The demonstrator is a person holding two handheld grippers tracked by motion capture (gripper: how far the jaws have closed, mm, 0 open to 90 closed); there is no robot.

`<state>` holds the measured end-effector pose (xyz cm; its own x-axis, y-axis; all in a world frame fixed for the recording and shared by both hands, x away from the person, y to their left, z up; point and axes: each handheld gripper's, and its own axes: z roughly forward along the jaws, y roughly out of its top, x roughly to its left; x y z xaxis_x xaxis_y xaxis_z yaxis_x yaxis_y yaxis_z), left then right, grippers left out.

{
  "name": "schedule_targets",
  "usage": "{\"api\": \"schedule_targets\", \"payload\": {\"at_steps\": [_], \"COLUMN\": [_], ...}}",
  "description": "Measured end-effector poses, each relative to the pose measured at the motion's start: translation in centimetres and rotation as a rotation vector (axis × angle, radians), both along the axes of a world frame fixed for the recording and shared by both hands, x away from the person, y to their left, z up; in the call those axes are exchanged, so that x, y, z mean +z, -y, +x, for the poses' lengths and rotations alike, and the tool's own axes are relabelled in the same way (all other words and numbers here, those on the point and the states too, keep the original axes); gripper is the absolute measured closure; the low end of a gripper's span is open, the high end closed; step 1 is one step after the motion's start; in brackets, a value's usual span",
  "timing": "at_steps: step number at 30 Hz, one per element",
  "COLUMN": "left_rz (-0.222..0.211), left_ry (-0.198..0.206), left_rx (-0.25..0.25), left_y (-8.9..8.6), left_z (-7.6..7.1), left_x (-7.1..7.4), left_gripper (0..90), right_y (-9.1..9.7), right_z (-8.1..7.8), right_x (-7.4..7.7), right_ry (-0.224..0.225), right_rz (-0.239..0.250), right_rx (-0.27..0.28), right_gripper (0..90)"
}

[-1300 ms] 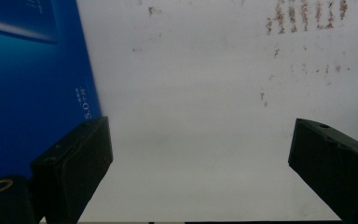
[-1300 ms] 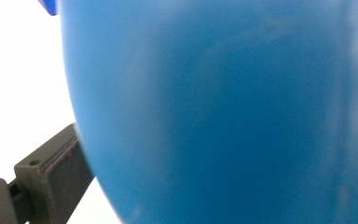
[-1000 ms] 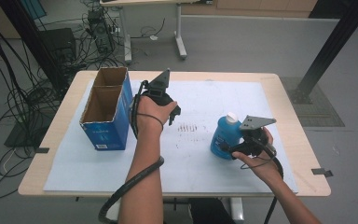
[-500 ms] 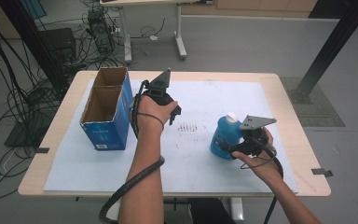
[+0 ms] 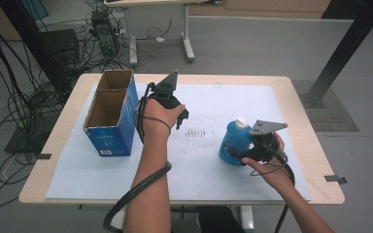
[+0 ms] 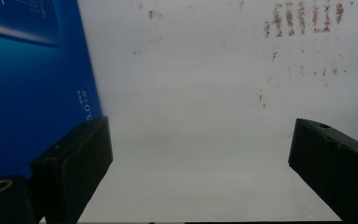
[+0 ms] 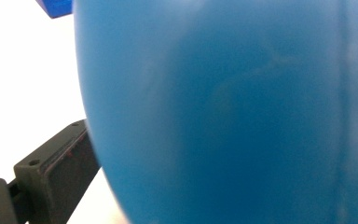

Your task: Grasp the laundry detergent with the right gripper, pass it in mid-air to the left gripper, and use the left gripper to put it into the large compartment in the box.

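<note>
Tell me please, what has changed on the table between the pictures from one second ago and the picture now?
Nothing has visibly changed. The right gripper stays at the blue bottle, which stands upright on the white mat. The left gripper stays open, beside the open blue box, above the mat.

Grey floor (image 5: 252, 43) all round. Wooden table (image 5: 301, 97) with pale sheet (image 5: 252, 102) over top. Second table's white legs (image 5: 187, 34) on floor beyond. Black cables (image 5: 29, 97) tangled on floor at left; black box (image 5: 60, 43) among them. Black slanted post (image 5: 345, 48) on dark mat (image 5: 332, 109) at right. Even light.
</note>
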<state>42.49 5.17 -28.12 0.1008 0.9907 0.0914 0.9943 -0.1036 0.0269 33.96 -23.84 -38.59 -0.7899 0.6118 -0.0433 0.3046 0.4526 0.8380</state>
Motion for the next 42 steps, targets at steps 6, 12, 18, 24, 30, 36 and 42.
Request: {"api": "schedule_targets", "payload": {"at_steps": [6,12,18,24,30,36,42], "left_rz": [-0.001,-0.001,-0.004,-0.001,0.000,0.000,-0.001], "left_ry": [-0.001,0.003,0.003,0.002,0.002,0.004,0.003], "left_rx": [-0.002,-0.002,-0.004,-0.007,-0.005,-0.008,-0.002], "left_y": [0.01,0.05,0.23,0.32,0.27,0.21,0.10], "left_z": [-0.01,-0.02,-0.05,0.00,0.00,-0.04,-0.09], "left_x": [-0.04,0.12,0.00,0.07,0.04,0.05,-0.10], "left_gripper": [6.6,6.6,6.6,6.6,6.6,6.6,6.7], "right_y": [-0.03,-0.09,-0.12,-0.09,-0.10,-0.34,-0.19], "right_z": [0.00,-0.03,-0.03,0.01,0.00,0.07,0.11], "right_x": [0.03,-0.03,-0.13,-0.19,-0.34,-0.56,-0.60], "right_ry": [0.003,0.001,-0.001,-0.004,-0.008,-0.009,-0.002], "right_rz": [-0.003,-0.001,0.001,0.003,0.012,0.016,0.026], "right_rx": [0.000,-0.001,-0.003,-0.002,-0.005,0.012,0.018], "right_gripper": [1.6,1.6,1.6,1.6,1.8,7.6,19.0]}}
